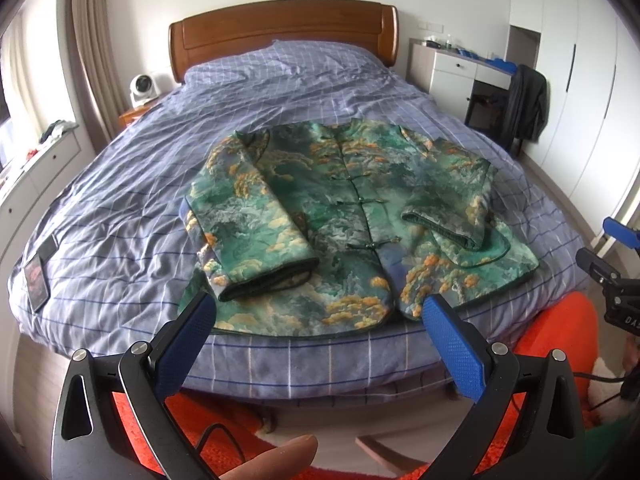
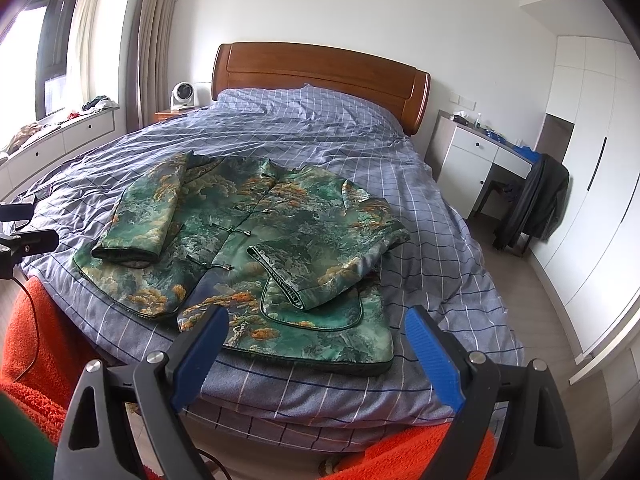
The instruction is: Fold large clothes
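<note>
Jacket (image 1: 352,216) lies flat on the bed (image 1: 120,184), sleeves folded in — both grippers' fingers (image 1: 184,344) wide, holding nothing.

Black tongs (image 1: 316,328), blue textured pads (image 1: 450,344), silver screws.

jacket (image 1: 352,216) back: hidden, lying face up against the duvet (image 1: 120,208)
desk (image 1: 460,68) items at 1 o'clock: too small to tell
right gripper (image 1: 612,276) at 3 o'clock: cut off by the edge, jaws unreadable
fingertip (image 1: 276,460) at 6 o'clock: hand cut off
flat dark object (image 1: 38,276) at 9 o'clock: unclear
</note>
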### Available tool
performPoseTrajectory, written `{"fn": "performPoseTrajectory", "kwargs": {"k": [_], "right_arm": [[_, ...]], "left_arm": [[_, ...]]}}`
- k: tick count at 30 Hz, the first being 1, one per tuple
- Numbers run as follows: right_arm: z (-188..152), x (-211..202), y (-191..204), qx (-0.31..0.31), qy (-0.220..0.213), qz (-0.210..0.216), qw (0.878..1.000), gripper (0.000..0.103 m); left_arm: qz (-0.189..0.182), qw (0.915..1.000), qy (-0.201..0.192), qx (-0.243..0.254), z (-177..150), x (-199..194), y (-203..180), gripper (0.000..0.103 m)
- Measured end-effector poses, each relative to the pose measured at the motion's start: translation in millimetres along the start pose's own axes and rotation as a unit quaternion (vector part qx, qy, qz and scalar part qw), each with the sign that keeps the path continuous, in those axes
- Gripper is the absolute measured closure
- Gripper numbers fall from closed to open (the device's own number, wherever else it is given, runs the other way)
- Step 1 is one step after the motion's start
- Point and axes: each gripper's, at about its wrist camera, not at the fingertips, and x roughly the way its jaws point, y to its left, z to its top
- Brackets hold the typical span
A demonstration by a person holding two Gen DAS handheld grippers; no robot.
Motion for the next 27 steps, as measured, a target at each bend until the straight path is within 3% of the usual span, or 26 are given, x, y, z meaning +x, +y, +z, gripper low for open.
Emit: {"fn": "performPoseTrajectory", "kwargs": {"k": [27], "right_arm": [[-2.2,3.5,-5.4,0.009,-0.005,0.002,1.000,0.012]], "left_arm": [[0.004,1.0000,0.006,0.002,0.8,6.0,2.7,0.000]]}}
